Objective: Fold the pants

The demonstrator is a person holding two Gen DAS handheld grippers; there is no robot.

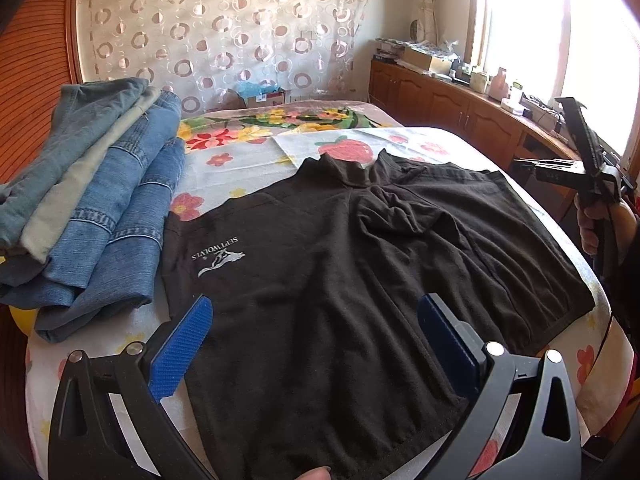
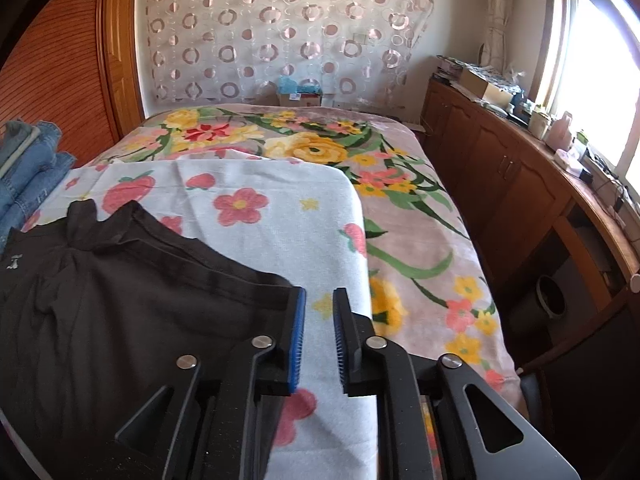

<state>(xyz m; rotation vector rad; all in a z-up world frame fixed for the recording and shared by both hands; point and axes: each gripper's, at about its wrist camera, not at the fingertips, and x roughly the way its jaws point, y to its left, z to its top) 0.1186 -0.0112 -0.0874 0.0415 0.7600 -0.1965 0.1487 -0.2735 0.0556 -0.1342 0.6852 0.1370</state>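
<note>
Black pants (image 1: pixel 360 248) with a white logo lie spread flat on the bed, rumpled around the crotch. My left gripper (image 1: pixel 316 304) hovers over their near part, jaws wide open, blue pads (image 1: pixel 184 344) clear of the cloth. In the right wrist view the pants (image 2: pixel 120 300) fill the lower left. My right gripper (image 2: pixel 320 294) is just past their right corner, above the strawberry-print blanket (image 2: pixel 260 220). Its jaws stand open by a narrow gap with nothing between them. In the left wrist view a hand holds the right gripper (image 1: pixel 576 120) off the bed's right edge.
A stack of folded jeans (image 1: pixel 100 200) sits on the bed left of the pants. A floral bedcover (image 2: pixel 320 144) stretches to the far end. A long wooden cabinet (image 2: pixel 500 168) with clutter on top runs along the right under a bright window.
</note>
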